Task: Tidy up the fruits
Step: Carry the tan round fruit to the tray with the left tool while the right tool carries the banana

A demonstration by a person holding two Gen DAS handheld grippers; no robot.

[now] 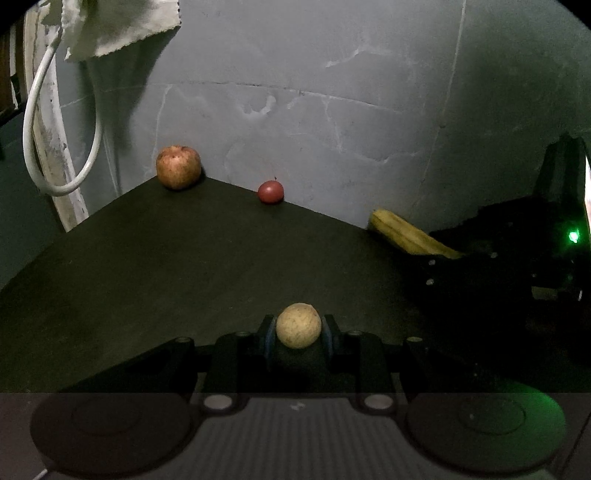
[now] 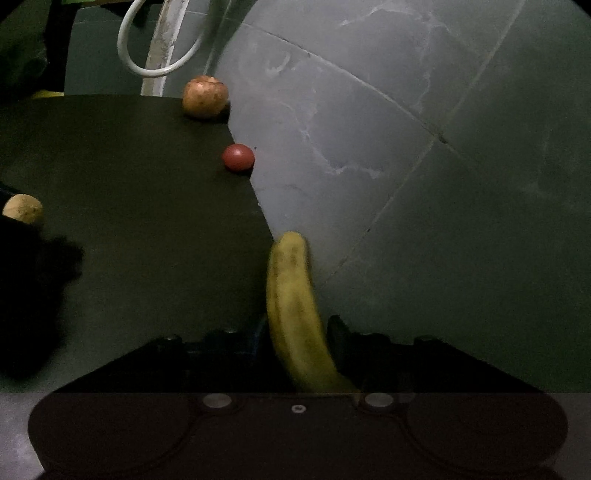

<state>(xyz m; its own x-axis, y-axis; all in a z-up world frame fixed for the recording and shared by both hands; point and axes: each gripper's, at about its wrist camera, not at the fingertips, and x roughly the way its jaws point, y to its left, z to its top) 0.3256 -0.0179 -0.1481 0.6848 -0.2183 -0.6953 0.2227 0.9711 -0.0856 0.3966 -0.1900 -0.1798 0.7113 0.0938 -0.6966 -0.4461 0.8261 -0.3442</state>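
Note:
My left gripper (image 1: 298,330) is shut on a small round tan fruit (image 1: 298,325), low over the dark table (image 1: 184,266). My right gripper (image 2: 299,332) is shut on a yellow banana (image 2: 291,295), which points forward along the table's back edge by the wall. The banana also shows at the right in the left wrist view (image 1: 410,234), and the tan fruit at the left in the right wrist view (image 2: 23,209). An apple (image 1: 178,167) sits in the far corner, also seen in the right wrist view (image 2: 205,96). A small red fruit (image 1: 270,191) lies against the wall, also seen in the right wrist view (image 2: 238,157).
A grey tiled wall (image 1: 332,129) runs behind the table. A white cable loop (image 1: 44,147) and a cloth (image 1: 110,26) hang at the far left. The right gripper's dark body (image 1: 517,266) with a green light fills the right side of the left wrist view.

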